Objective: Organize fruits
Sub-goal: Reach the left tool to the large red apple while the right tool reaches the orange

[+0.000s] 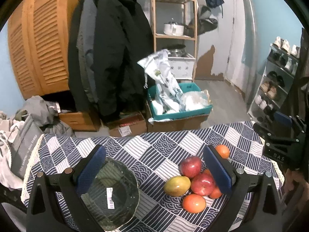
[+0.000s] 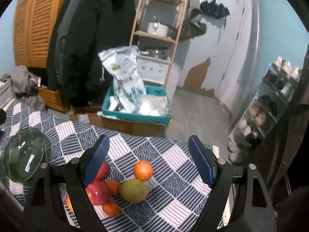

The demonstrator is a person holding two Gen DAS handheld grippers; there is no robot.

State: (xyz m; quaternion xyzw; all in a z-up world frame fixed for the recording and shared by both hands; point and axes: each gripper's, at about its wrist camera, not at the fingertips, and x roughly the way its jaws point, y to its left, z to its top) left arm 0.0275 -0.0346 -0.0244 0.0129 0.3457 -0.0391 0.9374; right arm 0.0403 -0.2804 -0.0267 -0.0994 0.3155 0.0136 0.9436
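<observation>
Left wrist view: my left gripper is spread wide, holding nothing, above the patterned tablecloth. Its left finger hides part of the clear glass bowl; its right finger covers some of the fruit pile of smooth red apples, oranges and a mango. My right gripper is also wide open and empty, its left finger cutting off an apple.

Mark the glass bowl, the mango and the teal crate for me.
glass bowl [image 1: 110, 195]: left wrist view, on its clear base by the barcode sticker.
mango [image 2: 133, 190]: right wrist view, middle of its yellow-green skin.
teal crate [image 2: 135, 118]: right wrist view, on its front wall.
</observation>
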